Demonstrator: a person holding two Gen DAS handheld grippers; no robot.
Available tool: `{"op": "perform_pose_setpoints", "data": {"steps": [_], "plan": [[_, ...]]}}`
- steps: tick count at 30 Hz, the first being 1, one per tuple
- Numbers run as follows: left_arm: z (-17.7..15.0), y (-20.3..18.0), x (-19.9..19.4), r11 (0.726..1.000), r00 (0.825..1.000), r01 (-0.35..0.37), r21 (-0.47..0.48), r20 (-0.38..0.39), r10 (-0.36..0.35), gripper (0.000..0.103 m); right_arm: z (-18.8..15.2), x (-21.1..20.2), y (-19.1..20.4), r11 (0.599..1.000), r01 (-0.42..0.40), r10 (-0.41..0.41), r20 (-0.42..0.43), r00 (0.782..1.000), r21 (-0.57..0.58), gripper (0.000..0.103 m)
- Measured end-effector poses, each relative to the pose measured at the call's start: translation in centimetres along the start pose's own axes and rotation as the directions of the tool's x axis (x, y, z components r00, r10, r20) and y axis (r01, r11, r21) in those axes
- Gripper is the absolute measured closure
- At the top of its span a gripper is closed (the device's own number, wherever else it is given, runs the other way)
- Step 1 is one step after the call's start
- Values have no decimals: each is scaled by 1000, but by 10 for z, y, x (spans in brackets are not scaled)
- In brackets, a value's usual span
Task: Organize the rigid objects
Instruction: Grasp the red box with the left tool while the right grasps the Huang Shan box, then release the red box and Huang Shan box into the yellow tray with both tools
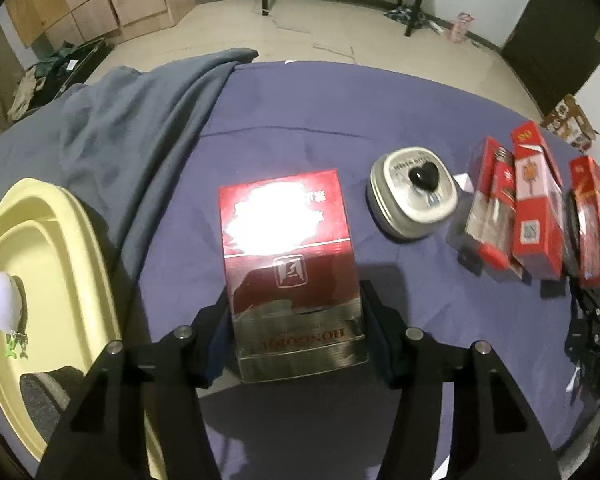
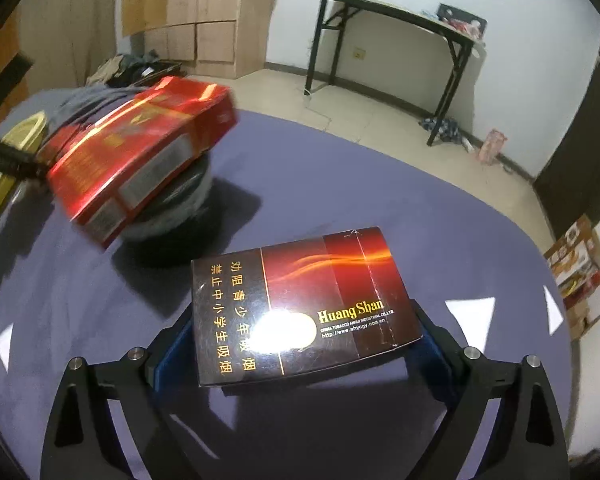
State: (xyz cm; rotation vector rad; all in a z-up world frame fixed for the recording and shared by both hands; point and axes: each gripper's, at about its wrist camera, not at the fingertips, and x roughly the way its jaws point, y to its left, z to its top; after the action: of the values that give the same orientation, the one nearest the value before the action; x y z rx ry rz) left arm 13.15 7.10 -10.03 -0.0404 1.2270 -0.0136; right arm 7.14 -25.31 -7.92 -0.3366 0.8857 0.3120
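Both grippers were at the grasp stage, each w/ a cigarette box between its fingers on the purple cloth (image 1: pixel 380 100). Left gripper (image 1: pixel 296 332) pointed steeply down over the red-and-silver box (image 1: pixel 288 264), which lay flat near the middle of the cloth; jaws were about half open, pads close along both long sides, left pad seemingly touching, right pad maybe a sliver off, so a firm clamp couldn't be confirmed. Right gripper (image 2: pixel 300 352) straddled the dark Huang Shan box (image 2: pixel 300 308) across its long dimension, jaws wide, box ends at or just inside the pads; contact also uncertain there. Other items: silver tin (image 1: pixel 412 196) w/ a black heart on the lid just right of the red box, a row of red packs (image 1: pixel 536 208) further right, cream tray (image 1: pixel 60 240) at far left beside a grey blanket (image 1: pixel 140 120). In the right view another red pack (image 2: pixel 140 152) sat tilted on a round grey object, blurred. To do this step well, imo: centre each box between the pads, close squarely on the flat sides, not corners, since glossy wrap could slip; squeeze only enough, as thin card would likely dent; lift straight up before moving so the cloth doesn't drag.
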Motion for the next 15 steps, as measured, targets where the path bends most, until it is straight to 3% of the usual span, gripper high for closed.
{"op": "perform_pose_setpoints", "data": {"steps": [7, 10, 12, 15], "plan": [[-27, 24, -35, 998, 998, 65, -9, -14, -65, 44, -15, -57, -12, 997, -70, 68, 55, 996, 42, 8], [-32, 48, -72, 993, 994, 109, -38, 26, -108, 44, -14, -94, -9, 997, -81, 83, 100, 992, -18, 8], [-35, 69, -98, 988, 988, 144, -52, 62, -140, 44, -1, -133, -4, 992, -124, 126, 223, 967, -24, 8], [-42, 117, -133, 983, 985, 141, -119, 112, -128, 44, 29, -172, 13, 979, -204, 199, 317, 927, -17, 8]]}}
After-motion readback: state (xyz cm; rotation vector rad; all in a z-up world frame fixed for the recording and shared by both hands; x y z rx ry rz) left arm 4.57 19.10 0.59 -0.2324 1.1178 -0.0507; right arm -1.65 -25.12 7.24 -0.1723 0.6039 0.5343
